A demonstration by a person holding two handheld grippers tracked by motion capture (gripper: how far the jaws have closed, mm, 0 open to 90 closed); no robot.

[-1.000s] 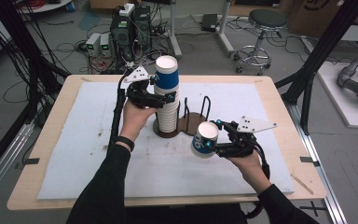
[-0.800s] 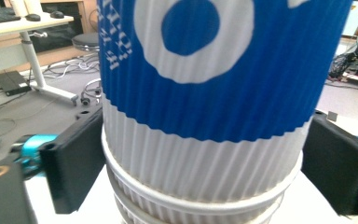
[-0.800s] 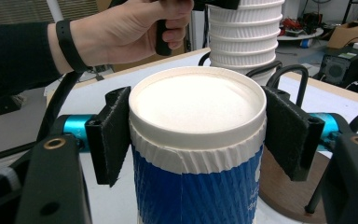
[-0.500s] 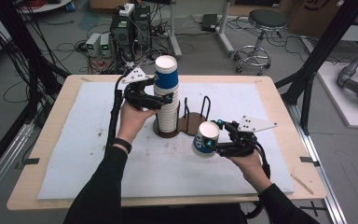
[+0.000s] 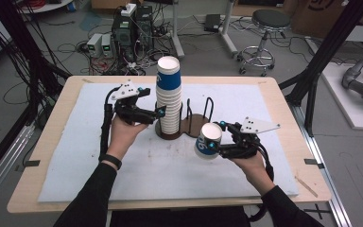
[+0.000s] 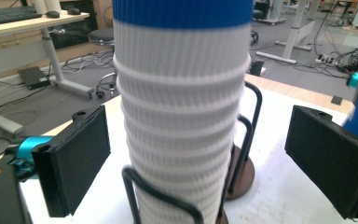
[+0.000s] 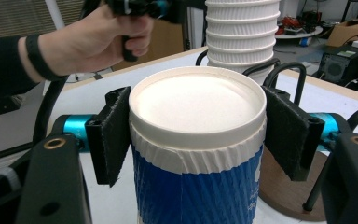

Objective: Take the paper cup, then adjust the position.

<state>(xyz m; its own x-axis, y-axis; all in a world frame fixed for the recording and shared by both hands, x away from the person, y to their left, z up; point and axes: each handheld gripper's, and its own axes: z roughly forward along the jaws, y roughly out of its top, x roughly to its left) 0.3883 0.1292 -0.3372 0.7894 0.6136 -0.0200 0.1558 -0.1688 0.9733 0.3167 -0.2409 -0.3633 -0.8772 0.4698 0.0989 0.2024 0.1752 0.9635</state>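
- High view: The person's left tool (image 5: 157,112) is sitting just beside the tall stack of cups (image 5: 169,97), which is standing in a wire holder (image 5: 194,124) on the table (image 5: 66,142). Its jaws have just been opening, and the stack is between them but not squeezed. The right tool (image 5: 217,147) is pinching one blue cup (image 5: 208,141), lying on its side, near the holder.
- Left gripper view: The two black pads (image 6: 77,165) are standing wide apart, and the white ribbed stack (image 6: 182,121) is standing free in the gap.
- Right gripper view: The pads (image 7: 112,135) are pressing on both sides of the cup (image 7: 198,144). Its flat bottom seems to be facing the camera, though that is hard to tell.
- I am thinking one cup is off the stack already. The many cups in the stack are waiting.
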